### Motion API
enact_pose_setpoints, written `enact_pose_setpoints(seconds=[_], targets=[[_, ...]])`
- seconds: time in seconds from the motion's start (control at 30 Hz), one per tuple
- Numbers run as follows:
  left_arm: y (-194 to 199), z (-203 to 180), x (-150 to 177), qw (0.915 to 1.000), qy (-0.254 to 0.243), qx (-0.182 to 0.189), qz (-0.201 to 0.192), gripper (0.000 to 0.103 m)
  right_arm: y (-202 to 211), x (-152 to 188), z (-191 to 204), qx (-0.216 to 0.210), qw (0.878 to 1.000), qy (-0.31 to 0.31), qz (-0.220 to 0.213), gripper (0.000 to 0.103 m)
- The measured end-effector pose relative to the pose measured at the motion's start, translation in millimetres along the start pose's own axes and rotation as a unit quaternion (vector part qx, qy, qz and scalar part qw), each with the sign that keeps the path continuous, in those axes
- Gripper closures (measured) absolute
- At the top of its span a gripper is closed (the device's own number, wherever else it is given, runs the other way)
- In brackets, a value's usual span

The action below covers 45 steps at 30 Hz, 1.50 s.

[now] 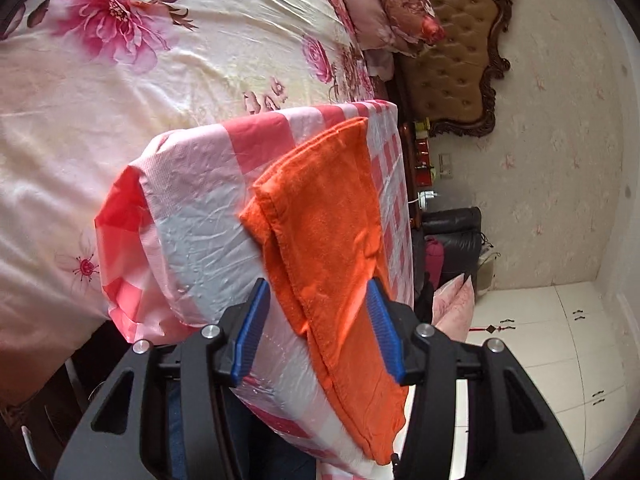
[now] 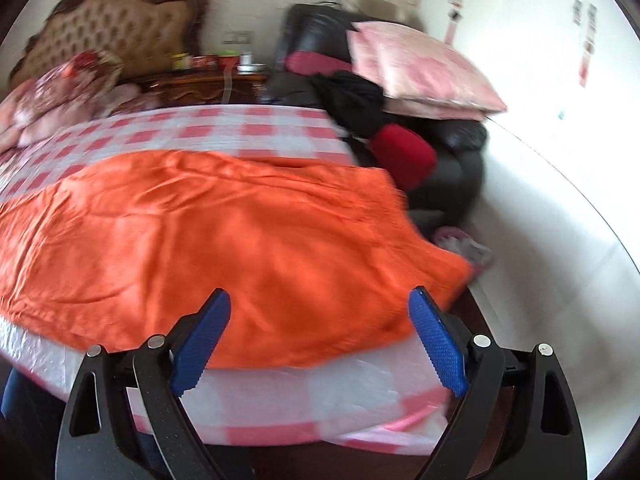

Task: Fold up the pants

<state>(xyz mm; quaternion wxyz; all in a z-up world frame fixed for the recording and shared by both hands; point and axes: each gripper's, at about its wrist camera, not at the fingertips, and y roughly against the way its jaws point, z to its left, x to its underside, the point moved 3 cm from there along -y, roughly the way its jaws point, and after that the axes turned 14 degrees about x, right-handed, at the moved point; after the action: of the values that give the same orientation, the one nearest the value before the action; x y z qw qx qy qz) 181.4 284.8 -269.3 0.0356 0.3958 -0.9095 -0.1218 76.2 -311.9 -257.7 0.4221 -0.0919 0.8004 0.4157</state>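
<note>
The orange pants [image 1: 328, 232] lie folded lengthwise on a table covered with a pink-and-white checked plastic cloth [image 1: 200, 200]. My left gripper [image 1: 318, 292] is open, its blue pads either side of the pants' near part, just above them. In the right wrist view the pants [image 2: 224, 248] spread wide across the same cloth [image 2: 248, 128]. My right gripper [image 2: 320, 300] is open and empty above the pants' near edge. This view is blurred by motion.
A bed with a floral sheet [image 1: 120, 80] lies beside the table. A tufted headboard [image 1: 452, 52], pillows [image 2: 420, 68], a black leather seat [image 2: 452, 160] with clothes, and a wooden nightstand [image 2: 208, 84] stand beyond. White floor tiles [image 1: 540, 340] lie to the side.
</note>
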Motion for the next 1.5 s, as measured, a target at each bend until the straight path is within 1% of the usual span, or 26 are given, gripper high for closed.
enact_pose_setpoints(seconds=[0.07, 0.17, 0.23, 0.27, 0.33, 0.4, 0.47, 0.5, 0.57, 0.6, 0.63, 0.7, 0.83, 0.87, 0.97, 1.07, 1.13, 1.17, 1.2, 1.23, 1.27, 1.33, 1.4, 1.47, 1.5], targets=[[-1, -2, -4, 0.9999, 0.004, -0.009, -0.004, 0.053, -4, 3, 13, -0.005, 1.000, 0.015, 0.009, 0.016], [-2, -7, -13, 0.9993, 0.003, -0.030, -0.020, 0.053, -10, 12, 27, -0.010, 0.999, 0.036, 0.029, 0.016], [-1, -9, -21, 0.9982, -0.007, -0.048, -0.034, 0.056, -12, 15, 25, -0.011, 0.999, 0.031, 0.031, 0.016], [0, -9, -23, 0.9980, -0.007, -0.049, -0.038, 0.056, -14, 16, 24, -0.015, 0.999, 0.026, 0.035, 0.016], [-2, -10, -26, 0.9980, -0.009, -0.050, -0.038, 0.058, -18, 18, 21, -0.027, 0.998, 0.013, 0.049, 0.016], [-2, -12, -27, 0.9973, -0.017, -0.060, -0.038, 0.061, -19, 20, 19, -0.036, 0.998, 0.001, 0.056, 0.016], [-4, -14, -27, 0.9962, -0.031, -0.072, -0.038, 0.065, -19, 20, 20, -0.036, 0.998, 0.000, 0.056, 0.016], [-6, -15, -27, 0.9952, -0.040, -0.081, -0.037, 0.068, -19, 20, 20, -0.035, 0.998, 0.001, 0.054, 0.016], [-9, -16, -27, 0.9923, -0.055, -0.104, -0.037, 0.078, -19, 20, 20, -0.035, 0.998, 0.000, 0.055, 0.016], [-11, -16, -27, 0.9907, -0.060, -0.116, -0.036, 0.090, -19, 21, 20, -0.037, 0.998, -0.002, 0.057, 0.016], [-12, -14, -28, 0.9902, -0.064, -0.120, -0.035, 0.092, -20, 21, 19, -0.039, 0.998, -0.003, 0.058, 0.016], [-9, -11, -28, 0.9912, -0.063, -0.109, -0.040, 0.093, -20, 21, 18, -0.044, 0.997, -0.006, 0.062, 0.016], [1, -21, -26, 0.9900, -0.085, -0.097, -0.056, 0.094, -20, 19, 18, -0.042, 0.997, -0.004, 0.070, 0.016], [4, -23, -26, 0.9899, -0.086, -0.095, -0.060, 0.094, -18, 17, 19, -0.042, 0.997, -0.001, 0.070, 0.016], [17, -31, -26, 0.9887, -0.093, -0.091, -0.076, 0.095, -5, 12, 31, -0.080, 0.995, 0.018, 0.063, 0.016], [27, -34, -28, 0.9874, -0.095, -0.095, -0.084, 0.095, 2, 13, 43, -0.083, 0.994, 0.038, 0.061, 0.017], [27, -34, -31, 0.9856, -0.107, -0.107, -0.076, 0.093, 0, 16, 48, -0.083, 0.993, 0.043, 0.068, 0.016], [25, -30, -32, 0.9869, -0.100, -0.108, -0.065, 0.091, -1, 17, 47, -0.082, 0.993, 0.040, 0.069, 0.016], [25, -24, -33, 0.9891, -0.082, -0.107, -0.058, 0.074, -2, 17, 46, -0.084, 0.993, 0.038, 0.073, 0.016], [28, -19, -33, 0.9903, -0.071, -0.102, -0.061, 0.056, -3, 17, 45, -0.084, 0.993, 0.037, 0.077, 0.016], [32, -17, -32, 0.9908, -0.067, -0.096, -0.068, 0.055, -3, 16, 43, -0.080, 0.993, 0.038, 0.078, 0.016], [36, -13, -32, 0.9906, -0.068, -0.099, -0.066, 0.056, -5, 15, 37, -0.061, 0.994, 0.039, 0.077, 0.016], [39, -11, -32, 0.9919, -0.063, -0.091, -0.062, 0.063, -8, 16, 29, -0.049, 0.995, 0.032, 0.078, 0.016], [42, -11, -30, 0.9909, -0.064, -0.099, -0.066, 0.063, -13, 17, 21, -0.037, 0.996, 0.025, 0.083, 0.016], [42, -10, -29, 0.9908, -0.065, -0.101, -0.063, 0.063, -16, 18, 17, -0.041, 0.995, 0.019, 0.089, 0.016]])
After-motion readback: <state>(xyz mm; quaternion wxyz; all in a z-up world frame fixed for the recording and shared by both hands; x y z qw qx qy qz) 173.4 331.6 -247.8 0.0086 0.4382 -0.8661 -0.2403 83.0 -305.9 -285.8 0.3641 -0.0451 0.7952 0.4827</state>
